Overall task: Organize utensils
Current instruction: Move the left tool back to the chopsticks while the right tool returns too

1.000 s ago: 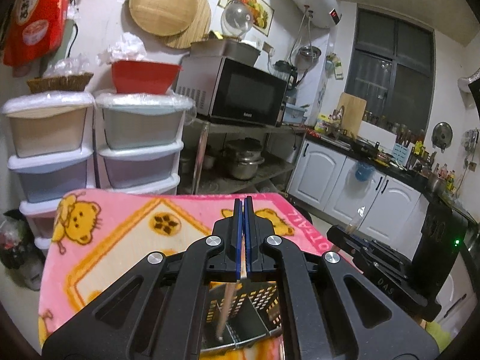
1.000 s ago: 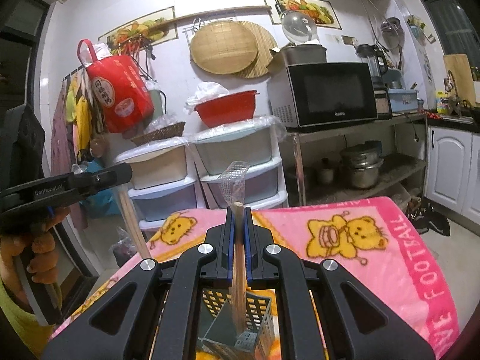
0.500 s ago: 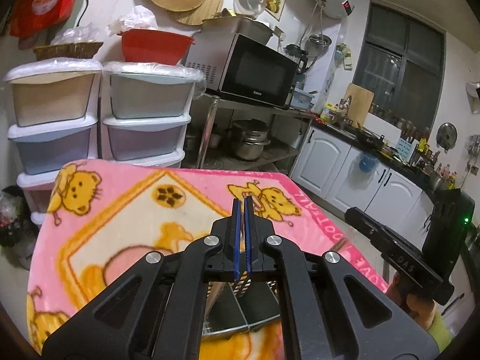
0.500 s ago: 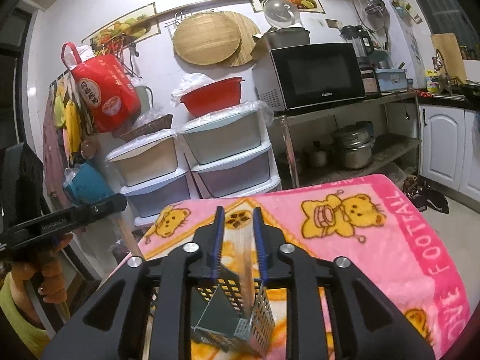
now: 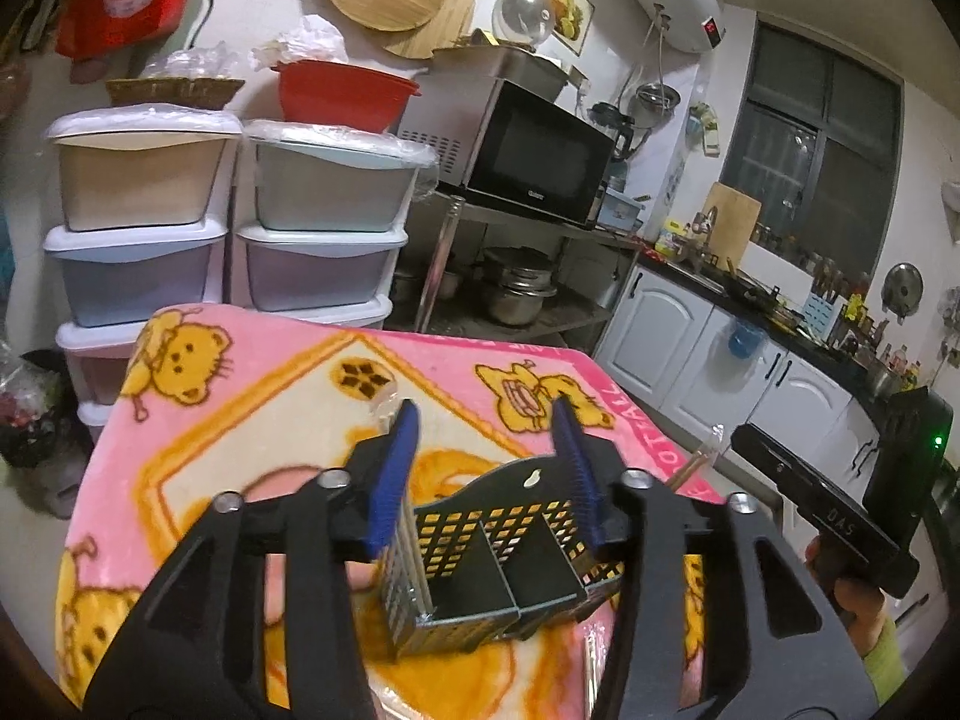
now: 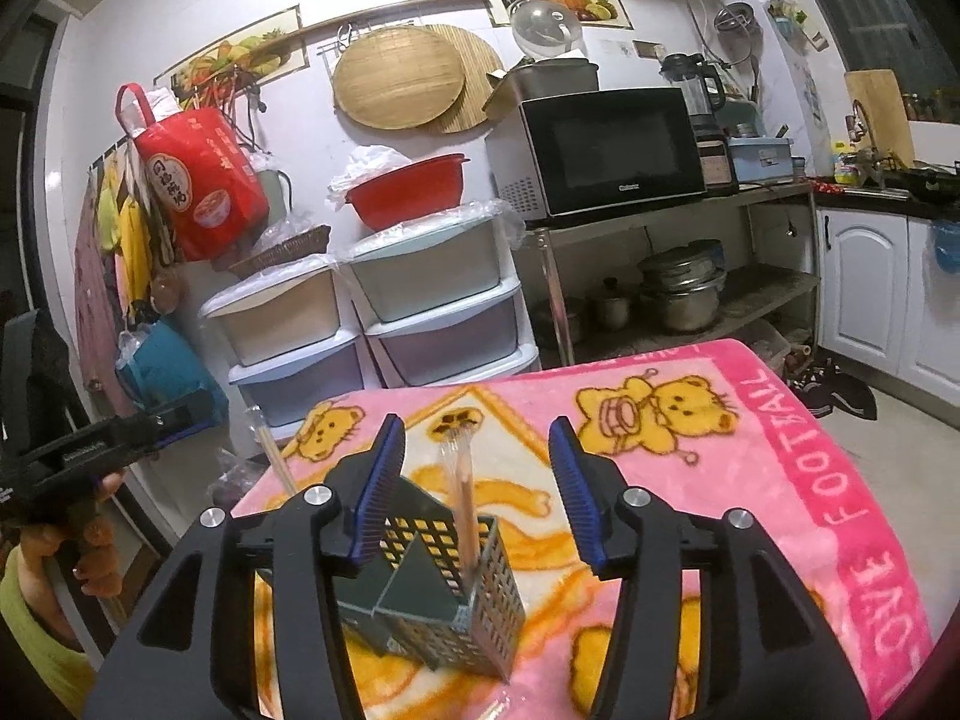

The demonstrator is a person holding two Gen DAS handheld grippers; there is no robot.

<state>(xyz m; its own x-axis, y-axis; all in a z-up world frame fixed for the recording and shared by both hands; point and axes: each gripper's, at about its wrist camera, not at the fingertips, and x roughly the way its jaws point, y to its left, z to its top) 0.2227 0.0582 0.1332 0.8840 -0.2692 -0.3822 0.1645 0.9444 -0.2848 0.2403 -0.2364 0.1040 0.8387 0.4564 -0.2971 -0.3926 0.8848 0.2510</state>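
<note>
A black perforated utensil caddy (image 5: pixel 480 564) (image 6: pixel 432 600) stands on a pink bear-print blanket (image 5: pixel 240 432) (image 6: pixel 750 480). My left gripper (image 5: pixel 486 405) hangs over it, its jaws opening. A wrapped pair of chopsticks (image 5: pixel 413 546) leans in the left compartment beside the left pad, not pressed. My right gripper (image 6: pixel 475 423) is also opening. Another wrapped pair of chopsticks (image 6: pixel 463 498) stands loose in the caddy between its pads. Each view shows the other gripper's body (image 5: pixel 828 516) (image 6: pixel 90 450) in a hand, and the other pair (image 5: pixel 693 468) (image 6: pixel 273 450) sticking up.
Stacked plastic drawers (image 5: pixel 324 240) (image 6: pixel 432 306) stand behind the table. A microwave (image 5: pixel 540 156) (image 6: pixel 612 150) sits on a metal shelf with pots below. White cabinets (image 5: pixel 660 348) line the right. The blanket's far edge (image 6: pixel 540 366) drops off near the drawers.
Both grippers were shut on wrapped chopsticks above the caddy. Both have sunk a little and opened, and the chopsticks have dropped into the caddy's compartments.
</note>
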